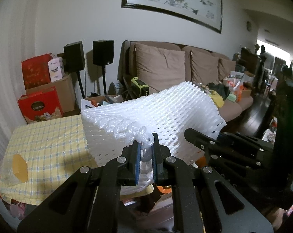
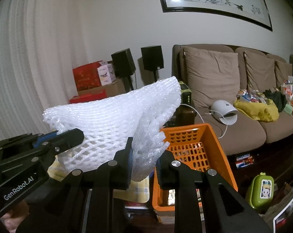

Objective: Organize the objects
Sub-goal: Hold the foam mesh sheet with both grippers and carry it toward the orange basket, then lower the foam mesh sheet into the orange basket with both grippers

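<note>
Thing in hand: we hold 1 stack of white foam netting (image 1: 156, 112), the mesh kind used as packing, lifted in the air between our 2 tools.
Left tongs (image 1: 146, 153): clenched on a crumpled corner of the netting; the blue pads (image 1: 138, 163) pinch a thin twist of it.
Right tongs (image 2: 143, 163): closed on the other edge of the netting, where several layers fan out between the fingers.
Where it is: the netting hangs above the tabletop with the yellow checked cloth (image 1: 47, 145), and just beside the orange basket (image 2: 222, 149), which stands to its right in the right wrist view.
How it handles: we judge it very light, soft and springy; it bends and sags between the 2 grips and the layers can slip apart.
Where to hold: best at the edges, as now, with all layers together in each pinch; a grip on only 1 layer may let the rest fall.
Fragile: hardly, but the mesh can tear or stretch if we pull the tongs apart.
Doubt: the underside is hidden, so we cannot tell if it touches the cloth; probably it does not.
</note>
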Available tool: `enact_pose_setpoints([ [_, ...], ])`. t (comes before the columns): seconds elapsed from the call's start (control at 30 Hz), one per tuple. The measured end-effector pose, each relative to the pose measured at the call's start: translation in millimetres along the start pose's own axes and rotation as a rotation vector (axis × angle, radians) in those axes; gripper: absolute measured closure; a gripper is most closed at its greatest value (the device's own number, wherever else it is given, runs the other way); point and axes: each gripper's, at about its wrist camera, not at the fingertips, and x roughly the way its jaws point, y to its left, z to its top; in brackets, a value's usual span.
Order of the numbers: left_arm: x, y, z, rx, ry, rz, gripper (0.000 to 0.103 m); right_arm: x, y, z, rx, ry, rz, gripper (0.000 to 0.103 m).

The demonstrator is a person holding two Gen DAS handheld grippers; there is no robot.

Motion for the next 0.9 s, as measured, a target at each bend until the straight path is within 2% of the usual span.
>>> enact_pose_setpoints([
  [0.9,1.5,-15.7,7.4,0.021,-0.005,-0.017,0.094,-7.8,-14.7,1.8,0.028,-0.012,-0.012,0.084],
])
